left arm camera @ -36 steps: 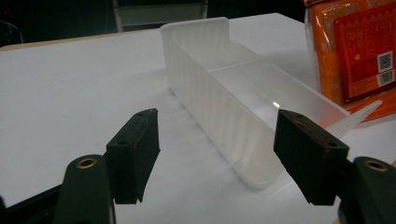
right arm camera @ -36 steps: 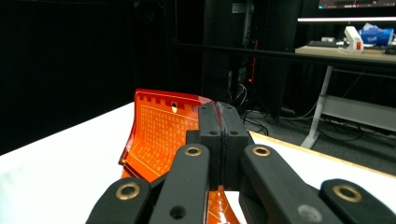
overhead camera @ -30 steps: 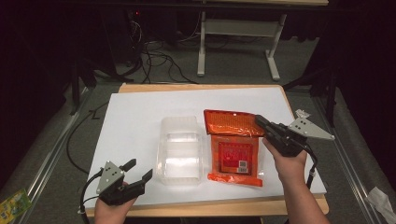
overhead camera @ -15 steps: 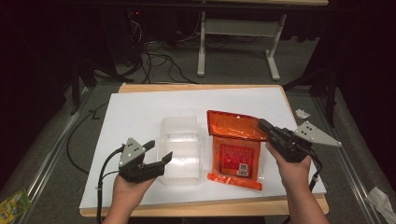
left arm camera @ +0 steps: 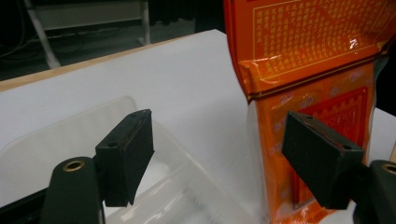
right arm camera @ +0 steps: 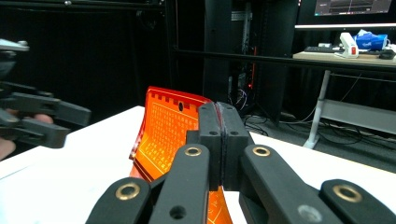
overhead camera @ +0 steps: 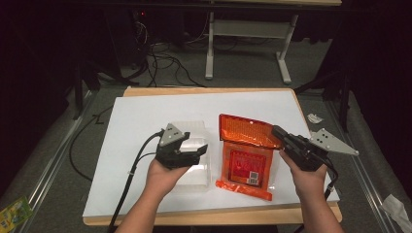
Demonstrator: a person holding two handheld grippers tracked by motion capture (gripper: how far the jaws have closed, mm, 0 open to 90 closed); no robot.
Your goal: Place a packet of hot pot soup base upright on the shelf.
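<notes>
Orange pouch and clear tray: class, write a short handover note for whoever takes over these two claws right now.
Left claw: open, nothing between its jaws, which have just been opening; it hovers over the tray, pointing at the pouch.
Right claw: shut, apparently pinching the pouch's top right corner, which stands lifted off the table.
Things: tray left of the pouch, looks empty; the pouch's lower part lies flat.
Done: pouch top raised.
Left: probably grip the pouch's other side with the left claw; nothing is in the tray yet.
</notes>
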